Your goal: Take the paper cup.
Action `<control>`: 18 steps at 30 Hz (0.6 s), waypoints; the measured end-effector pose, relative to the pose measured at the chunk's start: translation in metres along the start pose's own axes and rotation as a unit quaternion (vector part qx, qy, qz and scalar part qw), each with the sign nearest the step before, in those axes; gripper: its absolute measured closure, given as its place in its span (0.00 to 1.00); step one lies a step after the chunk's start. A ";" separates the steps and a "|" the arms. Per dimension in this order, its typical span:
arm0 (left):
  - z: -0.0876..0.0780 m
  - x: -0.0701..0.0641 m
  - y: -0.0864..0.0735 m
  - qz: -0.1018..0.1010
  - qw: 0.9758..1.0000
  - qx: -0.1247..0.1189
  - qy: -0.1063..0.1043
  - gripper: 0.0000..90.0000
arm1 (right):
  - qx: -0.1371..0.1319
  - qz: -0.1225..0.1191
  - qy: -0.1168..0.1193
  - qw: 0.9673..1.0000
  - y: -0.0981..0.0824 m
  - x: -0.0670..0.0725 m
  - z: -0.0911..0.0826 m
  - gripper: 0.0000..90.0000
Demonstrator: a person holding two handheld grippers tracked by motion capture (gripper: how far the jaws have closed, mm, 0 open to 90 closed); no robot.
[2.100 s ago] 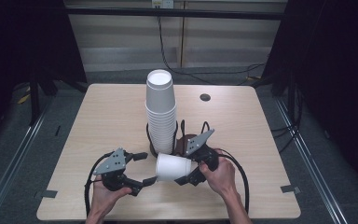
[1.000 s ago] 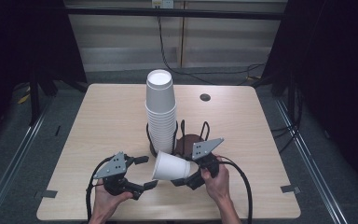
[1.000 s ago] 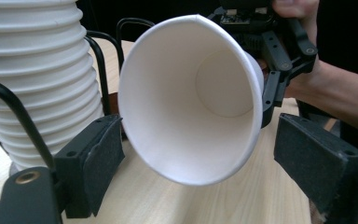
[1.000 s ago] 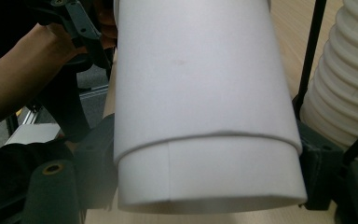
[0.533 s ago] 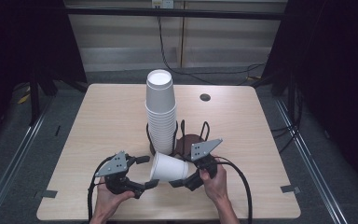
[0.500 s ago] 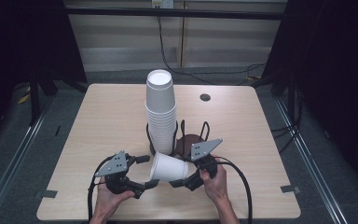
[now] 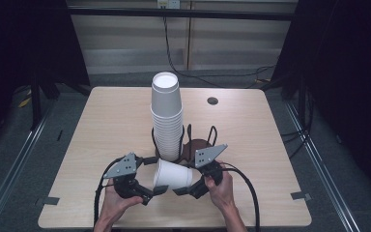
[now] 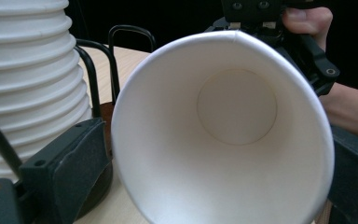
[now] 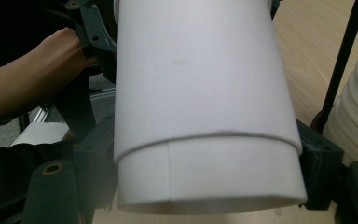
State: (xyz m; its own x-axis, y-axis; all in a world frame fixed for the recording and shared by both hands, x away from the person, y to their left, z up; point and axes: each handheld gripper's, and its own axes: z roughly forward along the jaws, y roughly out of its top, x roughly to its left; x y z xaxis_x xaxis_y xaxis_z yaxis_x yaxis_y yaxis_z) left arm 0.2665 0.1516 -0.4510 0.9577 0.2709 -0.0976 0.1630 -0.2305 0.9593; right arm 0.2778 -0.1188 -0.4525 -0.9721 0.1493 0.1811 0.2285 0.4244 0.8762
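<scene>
**A:** From above, what's changed? Measure everything off the tall cup stack (image 7: pixel 166 116).

**B:** The loose cup (image 7: pixel 172 174) lies on its side just in front of the stack, lifted off the surface (image 7: pixel 101 125). The left tongs (image 7: pixel 150 192) have just been spreading, and the cup's open mouth has slid over toward them since a moment ago. The right tongs (image 7: pixel 182 191) pinch its base end. Looks like a hand-over in progress.

**A:** And looking along the left tongs?

**B:** Straight into the cup's mouth (image 8: pixel 223 135); the tongs stand spread either side of the rim, not pressing as far as I can tell.

**A:** Along the right tongs?

**B:** Cup wall (image 9: pixel 200 93) clamped between them.

**A:** Room?

**B:** The stack's wire holder (image 7: pixel 212 135) stands close behind; the front edge is near. Either side of the stack is bare board.
</scene>
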 end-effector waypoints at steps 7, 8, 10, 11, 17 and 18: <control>0.005 0.003 0.000 -0.008 1.000 -0.001 -0.023 0.05 | 0.003 -0.003 -0.001 1.000 0.000 0.001 0.000 0.26; 0.006 0.003 0.000 -0.011 1.000 -0.001 -0.022 0.05 | 0.003 -0.003 0.000 1.000 0.000 0.001 -0.001 0.26; 0.008 0.003 0.000 -0.013 1.000 0.002 -0.028 0.04 | 0.001 -0.004 -0.002 1.000 0.000 0.001 -0.001 0.26; 0.009 0.003 0.000 -0.013 0.999 0.003 -0.030 0.04 | 0.000 -0.006 0.000 1.000 0.000 0.001 0.000 0.26; 0.010 0.004 0.001 -0.013 0.999 0.007 -0.033 0.05 | 0.000 -0.007 0.003 1.000 0.000 0.001 0.000 0.26; 0.010 0.004 0.001 -0.013 0.999 0.008 -0.033 0.05 | 0.002 -0.007 0.003 1.000 0.000 0.000 0.000 0.26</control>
State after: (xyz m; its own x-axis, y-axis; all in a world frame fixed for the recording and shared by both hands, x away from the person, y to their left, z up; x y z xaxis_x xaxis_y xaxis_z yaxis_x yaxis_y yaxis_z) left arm 0.2724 0.1428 -0.4533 0.9667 0.2142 -0.1399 0.1907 -0.2387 0.9522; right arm 0.2772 -0.1189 -0.4527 -0.9756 0.1374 0.1713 0.2145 0.4299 0.8770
